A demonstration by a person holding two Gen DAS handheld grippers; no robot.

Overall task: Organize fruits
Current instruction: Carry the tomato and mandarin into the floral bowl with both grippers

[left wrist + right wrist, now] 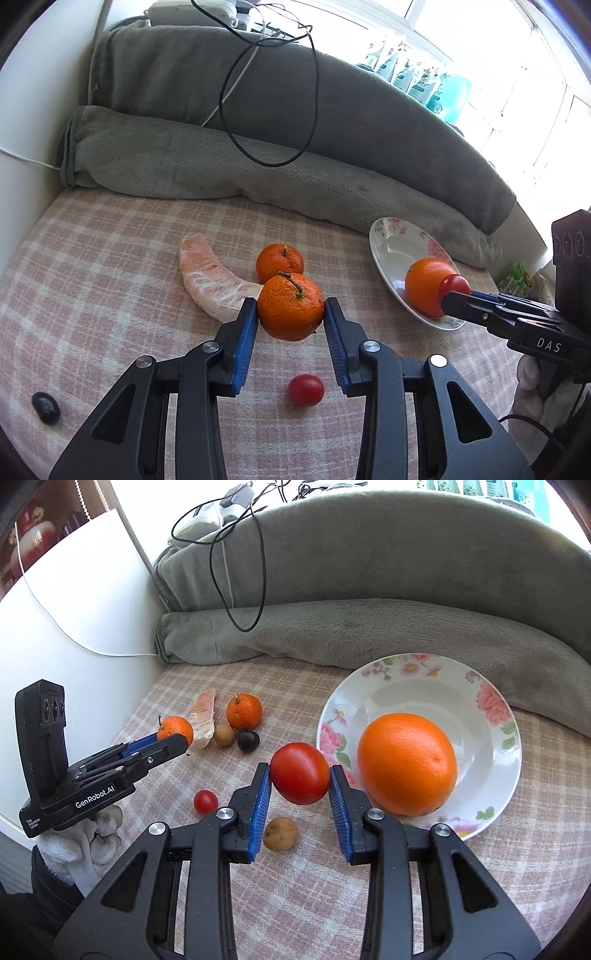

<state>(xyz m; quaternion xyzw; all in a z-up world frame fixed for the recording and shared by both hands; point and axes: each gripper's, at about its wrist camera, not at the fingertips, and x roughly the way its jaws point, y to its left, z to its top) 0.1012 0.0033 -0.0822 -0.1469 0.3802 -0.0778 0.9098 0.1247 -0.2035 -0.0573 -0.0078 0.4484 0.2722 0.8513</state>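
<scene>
My left gripper (pixel 291 309) is shut on a stemmed mandarin (pixel 291 312), lifted off the checked cloth. The same mandarin (pixel 176 729) shows in the right wrist view, in the left gripper (pixel 181 740). My right gripper (pixel 300 780) is shut on a red tomato (pixel 300 773), held just left of the floral plate (pixel 495 738). A large orange (pixel 406 762) lies in that plate. In the left wrist view the right gripper (pixel 451 291) holds the tomato (pixel 455 284) in front of the orange (pixel 424 286) on the plate (pixel 391 251).
On the cloth lie a second mandarin (pixel 279 258), a peeled pomelo segment (pixel 210 280), a cherry tomato (pixel 306 389), a dark grape (pixel 45 406), two brown longans (pixel 280 833) (pixel 224 734) and a dark fruit (pixel 248 741). Grey blanket rolls (pixel 258 173) with black cables (pixel 273 92) bound the far side.
</scene>
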